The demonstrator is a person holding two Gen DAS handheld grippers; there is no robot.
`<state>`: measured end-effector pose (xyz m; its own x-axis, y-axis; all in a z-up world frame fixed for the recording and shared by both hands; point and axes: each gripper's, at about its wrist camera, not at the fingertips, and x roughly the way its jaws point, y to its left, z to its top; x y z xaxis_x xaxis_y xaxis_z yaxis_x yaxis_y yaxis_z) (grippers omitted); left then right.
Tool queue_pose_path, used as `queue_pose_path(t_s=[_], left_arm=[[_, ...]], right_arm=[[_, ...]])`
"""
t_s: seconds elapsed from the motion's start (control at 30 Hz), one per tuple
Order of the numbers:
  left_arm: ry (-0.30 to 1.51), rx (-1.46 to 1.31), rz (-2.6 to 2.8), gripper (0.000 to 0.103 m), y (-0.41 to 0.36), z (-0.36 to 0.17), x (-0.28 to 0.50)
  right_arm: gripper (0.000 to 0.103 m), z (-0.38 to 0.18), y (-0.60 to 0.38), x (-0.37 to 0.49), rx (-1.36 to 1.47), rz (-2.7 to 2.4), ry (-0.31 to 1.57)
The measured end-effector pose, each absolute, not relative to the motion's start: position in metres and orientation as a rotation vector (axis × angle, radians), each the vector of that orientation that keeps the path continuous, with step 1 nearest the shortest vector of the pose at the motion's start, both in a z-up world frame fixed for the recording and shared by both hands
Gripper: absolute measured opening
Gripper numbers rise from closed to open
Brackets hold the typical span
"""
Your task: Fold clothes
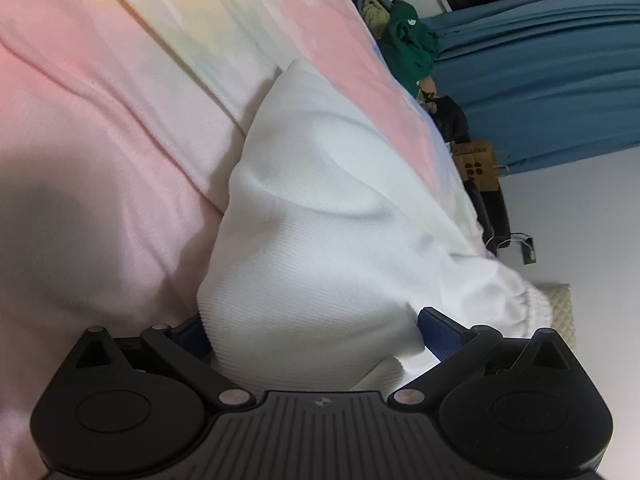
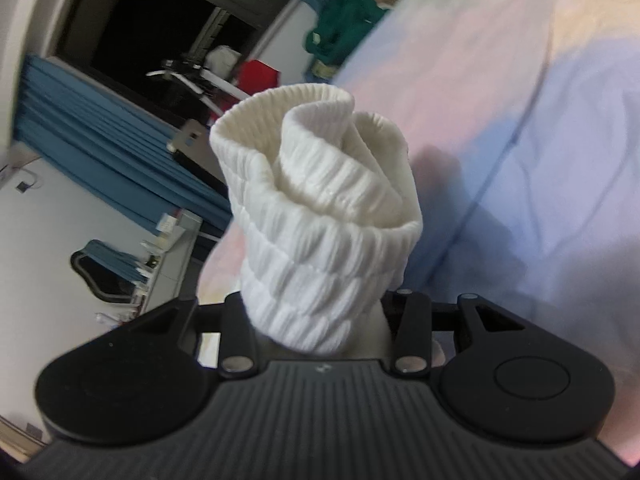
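Note:
A white knit garment (image 1: 320, 208) lies over a pastel pink and yellow bedsheet (image 1: 100, 120). My left gripper (image 1: 312, 336) is shut on the garment's near edge; the cloth bunches between the blue finger pads (image 1: 440, 328). In the right wrist view, my right gripper (image 2: 316, 320) is shut on the garment's white ribbed elastic band (image 2: 316, 200), which stands up rolled and bunched above the fingers, lifted over the sheet (image 2: 540, 160).
A pile of green and blue clothes (image 1: 404, 40) sits at the far edge of the bed. Blue curtains (image 1: 540, 80) hang beyond, with a cardboard box (image 1: 480, 164) near them. The right wrist view shows a dark window (image 2: 160, 32) and a chair (image 2: 100, 276).

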<state>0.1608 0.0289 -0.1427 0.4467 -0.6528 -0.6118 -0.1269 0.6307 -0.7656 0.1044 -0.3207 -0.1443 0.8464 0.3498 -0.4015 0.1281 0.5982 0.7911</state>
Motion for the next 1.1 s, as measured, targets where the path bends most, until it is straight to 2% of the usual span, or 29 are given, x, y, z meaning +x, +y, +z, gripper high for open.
queue_pose_path(t_s=[0.2, 0.3, 0.37, 0.6, 0.67, 0.83, 1.1], left_arm=[[1.071, -0.78, -0.383, 0.099, 0.008, -0.139, 0.161], [1.06, -0.744, -0.363, 0.094, 0.003, -0.137, 0.161], [1.052, -0.732, -0.349, 0.086, 0.003, -0.135, 0.158], [0.98, -0.667, -0.311, 0.07, -0.005, -0.125, 0.144], [0.953, -0.659, -0.316, 0.059, -0.006, -0.121, 0.142], [0.859, -0.656, -0.365, 0.043, -0.008, -0.103, 0.134], [0.719, -0.672, -0.467, 0.038, -0.03, -0.063, 0.117]], right_arm=[[0.042, -0.159, -0.323, 0.112, 0.926, 0.059, 0.649], [0.042, -0.159, -0.322, 0.113, 0.925, 0.058, 0.648], [0.042, -0.156, -0.318, 0.113, 0.907, 0.058, 0.643], [0.041, -0.145, -0.31, 0.109, 0.854, 0.051, 0.621], [0.04, -0.139, -0.307, 0.11, 0.832, 0.057, 0.607], [0.037, -0.118, -0.302, 0.107, 0.781, 0.092, 0.545], [0.035, -0.071, -0.322, 0.095, 0.789, 0.115, 0.386]])
